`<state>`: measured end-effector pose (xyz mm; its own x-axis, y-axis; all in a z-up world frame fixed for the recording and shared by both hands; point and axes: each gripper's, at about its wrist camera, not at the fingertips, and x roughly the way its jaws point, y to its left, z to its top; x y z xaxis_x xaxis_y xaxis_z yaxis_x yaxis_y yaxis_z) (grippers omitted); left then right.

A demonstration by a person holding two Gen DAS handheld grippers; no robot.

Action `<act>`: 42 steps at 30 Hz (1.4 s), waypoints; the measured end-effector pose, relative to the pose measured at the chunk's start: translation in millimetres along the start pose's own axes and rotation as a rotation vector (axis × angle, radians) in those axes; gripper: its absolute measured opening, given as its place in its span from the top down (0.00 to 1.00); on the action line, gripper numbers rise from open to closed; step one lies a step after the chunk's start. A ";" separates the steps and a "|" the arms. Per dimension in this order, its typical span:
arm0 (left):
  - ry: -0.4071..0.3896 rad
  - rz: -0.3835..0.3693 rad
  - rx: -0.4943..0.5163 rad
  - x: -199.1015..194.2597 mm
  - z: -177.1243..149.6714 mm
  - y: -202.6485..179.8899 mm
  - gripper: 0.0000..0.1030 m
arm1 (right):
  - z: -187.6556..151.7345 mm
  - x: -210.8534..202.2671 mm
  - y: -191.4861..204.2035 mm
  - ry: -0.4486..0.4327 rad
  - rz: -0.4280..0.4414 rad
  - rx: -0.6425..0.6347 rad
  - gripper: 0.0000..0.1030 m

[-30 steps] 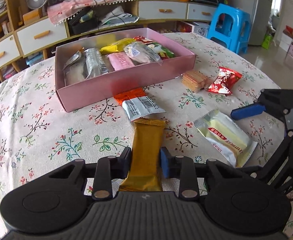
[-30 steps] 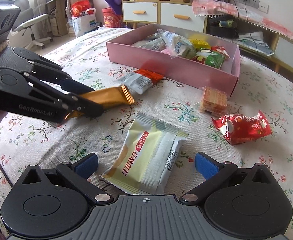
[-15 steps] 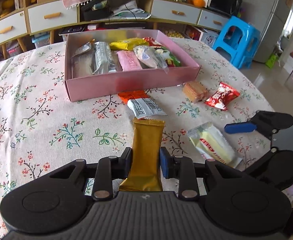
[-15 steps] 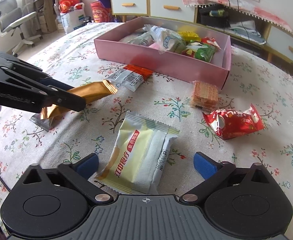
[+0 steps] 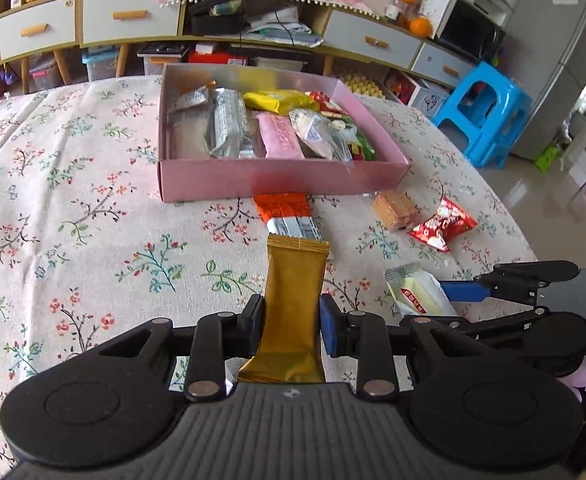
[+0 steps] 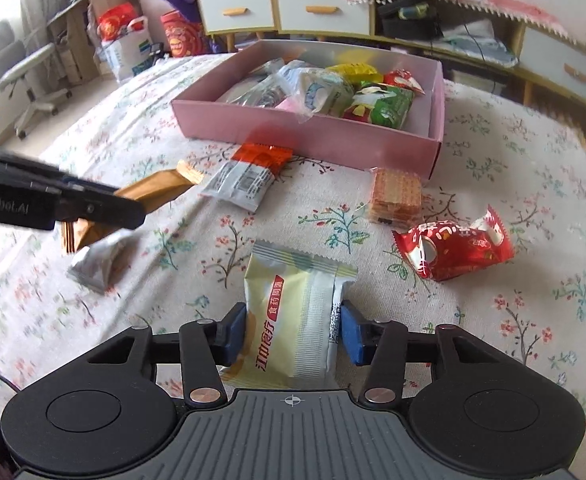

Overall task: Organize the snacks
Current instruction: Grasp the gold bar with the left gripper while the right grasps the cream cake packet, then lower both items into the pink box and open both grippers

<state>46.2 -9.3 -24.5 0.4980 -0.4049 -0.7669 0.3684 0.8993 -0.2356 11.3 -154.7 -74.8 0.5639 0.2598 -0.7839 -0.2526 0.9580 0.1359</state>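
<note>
My left gripper (image 5: 291,318) is shut on a gold snack packet (image 5: 295,280) and holds it above the table, pointing at the pink box (image 5: 277,182) of snacks. It also shows in the right wrist view (image 6: 93,210) with the gold packet (image 6: 153,190). My right gripper (image 6: 291,332) has closed onto a pale yellow packet (image 6: 293,312) lying on the cloth; its pads touch both sides. The right gripper shows in the left wrist view (image 5: 465,292).
Loose on the floral tablecloth are an orange-and-white packet (image 6: 249,174), a wafer pack (image 6: 397,196), a red packet (image 6: 453,246) and a small silver packet (image 6: 101,260). A blue stool (image 5: 489,114) and cabinets (image 5: 133,20) stand behind the table.
My right gripper has closed from wide open onto the pale yellow packet. My left gripper has lifted higher with the gold packet, uncovering a small silver packet under it.
</note>
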 end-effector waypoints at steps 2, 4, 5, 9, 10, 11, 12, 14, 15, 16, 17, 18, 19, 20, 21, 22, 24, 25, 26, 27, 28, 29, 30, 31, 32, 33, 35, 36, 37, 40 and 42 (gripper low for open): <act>-0.012 0.001 -0.005 -2.9 2.1 0.6 0.74 | 4.4 -3.3 -2.4 -0.006 0.009 0.030 0.54; -0.023 -0.001 -0.014 -5.0 4.9 1.3 0.74 | 9.7 -6.9 -5.6 -0.012 0.023 0.069 0.54; -0.030 0.000 -0.018 -6.0 6.5 1.7 0.74 | 12.7 -9.1 -7.8 -0.016 0.035 0.093 0.54; -0.059 -0.002 -0.047 -10.7 15.2 4.4 0.74 | 26.7 -18.8 -13.2 -0.048 0.060 0.161 0.54; -0.068 -0.001 -0.053 -11.8 18.0 5.1 0.74 | 31.2 -20.8 -14.2 -0.058 0.063 0.174 0.54; -0.078 0.001 -0.059 -12.9 21.0 5.7 0.74 | 35.5 -22.9 -15.5 -0.069 0.066 0.188 0.54; -0.089 0.004 -0.064 -13.8 24.0 6.5 0.74 | 39.6 -23.9 -16.7 -0.077 0.070 0.200 0.54; -0.110 0.014 -0.072 -14.1 30.1 7.9 0.74 | 49.0 -25.8 -19.7 -0.095 0.074 0.224 0.54; -0.119 0.018 -0.079 -13.4 33.0 9.0 0.74 | 53.5 -26.1 -21.2 -0.104 0.075 0.238 0.54; -0.126 0.021 -0.089 -12.4 36.2 10.6 0.74 | 57.2 -26.0 -22.6 -0.112 0.077 0.251 0.54; -0.131 0.023 -0.100 -11.3 39.5 12.5 0.74 | 61.4 -25.8 -24.3 -0.119 0.079 0.267 0.54; -0.136 0.024 -0.112 -9.7 42.8 14.2 0.74 | 65.7 -25.0 -25.5 -0.125 0.081 0.282 0.54; -0.142 0.025 -0.122 -8.0 46.3 15.9 0.74 | 70.3 -24.1 -27.1 -0.131 0.083 0.298 0.54; -0.150 0.027 -0.130 -6.3 48.8 17.5 0.74 | 74.5 -22.3 -29.3 -0.138 0.084 0.315 0.54; -0.157 0.030 -0.139 -4.1 51.8 18.8 0.74 | 79.2 -20.3 -30.7 -0.143 0.086 0.330 0.54; -0.164 0.032 -0.150 -1.1 54.7 20.0 0.74 | 84.1 -18.0 -32.3 -0.150 0.089 0.348 0.54; -0.183 0.031 -0.174 5.8 59.2 22.1 0.74 | 90.8 -14.5 -34.6 -0.164 0.098 0.380 0.54; -0.192 0.028 -0.187 10.3 61.1 23.0 0.74 | 95.1 -12.6 -35.3 -0.172 0.106 0.395 0.54; -0.197 0.030 -0.200 14.3 62.7 23.7 0.74 | 99.1 -9.7 -35.7 -0.179 0.116 0.412 0.54; -0.202 0.036 -0.213 18.5 64.9 24.0 0.74 | 102.6 -7.2 -35.4 -0.186 0.126 0.427 0.54; -0.208 0.039 -0.227 21.3 66.3 24.6 0.74 | 106.2 -3.9 -34.8 -0.193 0.134 0.439 0.54; -0.216 0.037 -0.247 23.6 67.9 25.9 0.74 | 110.2 -0.9 -33.9 -0.195 0.138 0.446 0.54; -0.223 0.036 -0.277 27.2 69.4 27.5 0.74 | 113.5 2.1 -32.7 -0.195 0.140 0.455 0.54; -0.219 0.031 -0.305 29.8 72.3 30.0 0.74 | 117.9 6.1 -31.9 -0.191 0.146 0.463 0.54; -0.210 0.033 -0.312 32.9 76.5 31.3 0.74 | 121.8 8.8 -30.9 -0.186 0.148 0.464 0.54; -0.212 0.050 -0.305 34.6 80.0 31.7 0.74 | 127.5 11.9 -29.6 -0.185 0.142 0.458 0.54; -0.230 0.077 -0.281 36.5 84.0 32.2 0.74 | 136.2 13.5 -27.0 -0.200 0.124 0.437 0.54; -0.236 0.082 -0.271 38.1 84.2 33.8 0.74 | 139.3 14.8 -26.2 -0.210 0.128 0.432 0.54; -0.240 0.092 -0.265 39.4 83.3 35.3 0.74 | 142.1 17.2 -26.0 -0.216 0.133 0.431 0.54; -0.236 0.119 -0.273 42.6 77.9 42.0 0.74 | 146.3 26.2 -27.3 -0.230 0.128 0.441 0.54; -0.232 0.121 -0.286 42.8 76.3 46.6 0.74 | 145.3 31.4 -30.8 -0.237 0.143 0.471 0.54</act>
<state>144.5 2.7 -22.8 0.7009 -0.2903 -0.6515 0.0785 0.9393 -0.3340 151.0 -158.4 -15.6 0.7255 0.3600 -0.5866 0.0084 0.8476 0.5306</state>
